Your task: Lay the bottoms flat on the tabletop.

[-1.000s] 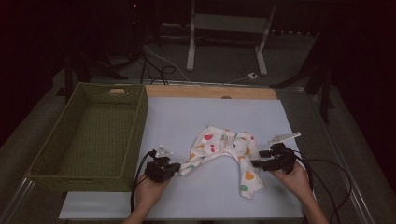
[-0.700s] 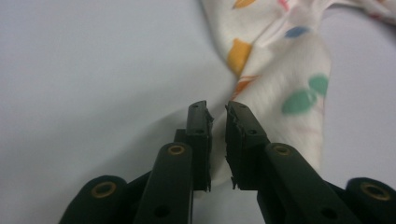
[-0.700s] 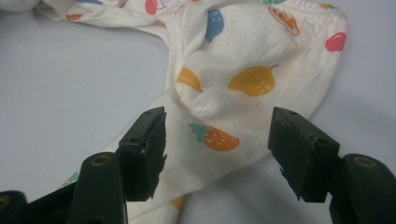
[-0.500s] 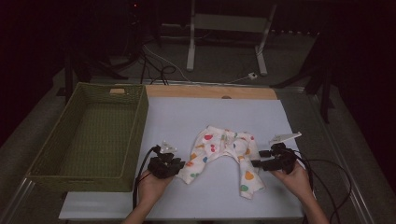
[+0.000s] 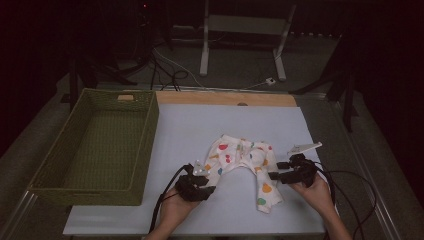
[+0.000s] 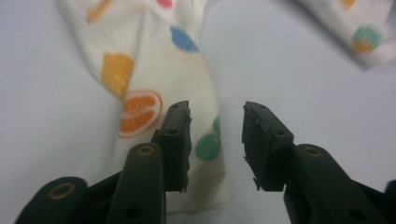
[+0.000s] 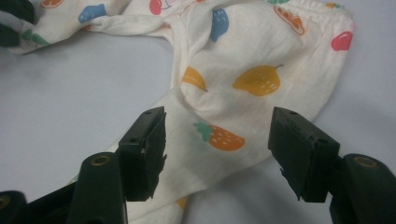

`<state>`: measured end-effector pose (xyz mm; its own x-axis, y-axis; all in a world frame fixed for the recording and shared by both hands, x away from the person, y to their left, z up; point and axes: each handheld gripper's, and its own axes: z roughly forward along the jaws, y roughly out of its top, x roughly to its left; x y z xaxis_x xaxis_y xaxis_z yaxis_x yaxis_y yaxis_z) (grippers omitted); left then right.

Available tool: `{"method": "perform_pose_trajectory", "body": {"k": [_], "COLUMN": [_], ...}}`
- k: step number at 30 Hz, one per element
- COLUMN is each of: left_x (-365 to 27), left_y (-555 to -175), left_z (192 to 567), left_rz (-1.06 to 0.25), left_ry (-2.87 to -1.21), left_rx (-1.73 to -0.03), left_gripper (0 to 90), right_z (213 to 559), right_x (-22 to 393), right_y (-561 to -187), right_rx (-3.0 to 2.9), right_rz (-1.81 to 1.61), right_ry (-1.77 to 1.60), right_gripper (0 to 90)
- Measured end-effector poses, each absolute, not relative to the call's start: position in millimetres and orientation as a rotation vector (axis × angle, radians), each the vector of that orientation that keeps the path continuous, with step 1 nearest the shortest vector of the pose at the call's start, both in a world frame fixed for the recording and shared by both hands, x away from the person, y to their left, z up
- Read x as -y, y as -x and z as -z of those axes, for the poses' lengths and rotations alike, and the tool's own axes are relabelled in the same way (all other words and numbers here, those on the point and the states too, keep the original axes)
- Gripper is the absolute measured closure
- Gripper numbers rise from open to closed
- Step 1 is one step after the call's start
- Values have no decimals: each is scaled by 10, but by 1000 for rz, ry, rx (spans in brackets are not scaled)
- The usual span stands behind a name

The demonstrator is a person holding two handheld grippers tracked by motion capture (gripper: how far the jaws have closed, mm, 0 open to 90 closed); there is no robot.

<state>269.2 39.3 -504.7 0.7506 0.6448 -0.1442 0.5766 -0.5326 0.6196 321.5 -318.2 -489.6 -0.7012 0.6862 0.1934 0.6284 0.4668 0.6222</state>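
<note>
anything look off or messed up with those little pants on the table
The fruit-print pants lie crumpled, not flat: the leg by the left gripper is twisted and bunched into a narrow strip, and the crotch is puckered. No damage or spill shows.

Your forearms come in bare, with no sleeves in sight. Each hand carries a black claw: the left claw [image 5: 210, 188] and the right claw [image 5: 272, 175] both trail black cables. Their jaws are chunky black blocks with ragged inner pads and brass-ringed screw holes, and a grey three-cornered plate [image 5: 304, 147] tops the right one.
</note>
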Motion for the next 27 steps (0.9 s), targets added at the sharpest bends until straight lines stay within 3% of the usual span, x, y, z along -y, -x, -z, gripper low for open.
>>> {"method": "perform_pose_trajectory", "body": {"k": [3,4,8,14,19,27], "left_x": [-350,-334,-257,-128,-193,-232], "left_y": [-2691,-2688,-2667,-2640,-2664,-2691], "left_z": [5117,5136,5136,5037,5088,5158], "left_rz": [-157,-156,-149,-163,-238,-251], "left_ry": [-2326,-2338,-2353,-2368,-2386,-2372], "left_rx": [-902,-895,-856,-808,-860,-894], "left_gripper": [605,640,900,900,711,622], "right_z": [4904,4909,4913,4894,4889,4914], "right_x": [3178,3176,3163,3182,3187,3154], "right_y": [-3220,-3221,-3222,-3229,-3224,-3239], "right_rx": [-2618,-2618,-2622,-2619,-2618,-2623], "right_rz": [-1052,-1056,-1049,-1056,-1064,-1055], "right_ry": [-1174,-1174,-1181,-1169,-1167,-1169], "right_gripper": [366,366,366,366,366,366]}}
